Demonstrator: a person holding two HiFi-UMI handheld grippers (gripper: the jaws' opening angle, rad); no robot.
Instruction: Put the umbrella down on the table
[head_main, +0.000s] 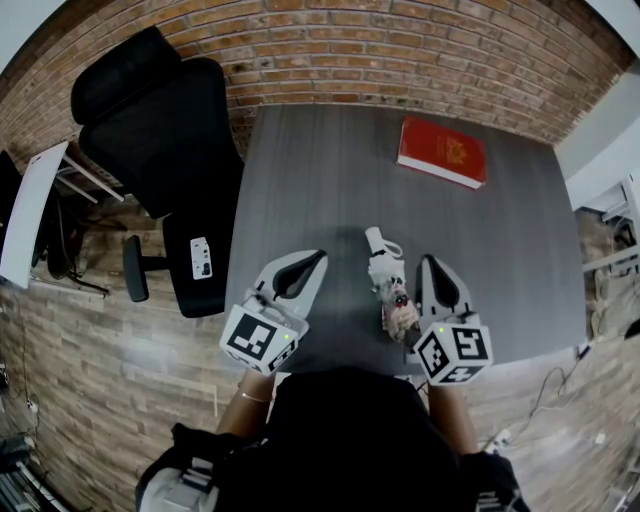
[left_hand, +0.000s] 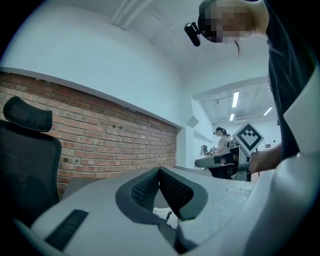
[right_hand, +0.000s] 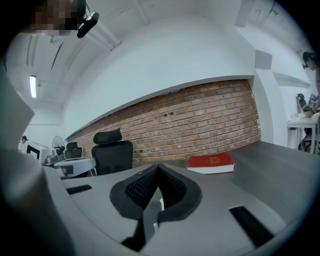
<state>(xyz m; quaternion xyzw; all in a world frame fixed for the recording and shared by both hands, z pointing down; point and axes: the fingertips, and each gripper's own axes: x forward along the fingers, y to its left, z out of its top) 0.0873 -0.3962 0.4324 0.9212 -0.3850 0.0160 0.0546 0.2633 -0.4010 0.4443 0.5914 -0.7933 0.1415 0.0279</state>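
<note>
A folded white umbrella (head_main: 388, 285) with a patterned cover lies on the grey table (head_main: 320, 180), its handle pointing away from me. It lies between my two grippers, close beside the right one. My left gripper (head_main: 318, 258) is to its left, jaws together with nothing in them. My right gripper (head_main: 430, 262) hovers just right of the umbrella, also shut and empty. In the left gripper view the pads (left_hand: 172, 187) meet, and a white bit of the umbrella (left_hand: 162, 214) shows below them. In the right gripper view the gripper (right_hand: 159, 166) is shut too.
A red book (head_main: 442, 152) lies at the table's far right, also visible as the red book (right_hand: 211, 163). A black office chair (head_main: 165, 140) stands off the table's left edge. A brick wall runs behind the table. Cables trail on the floor at right.
</note>
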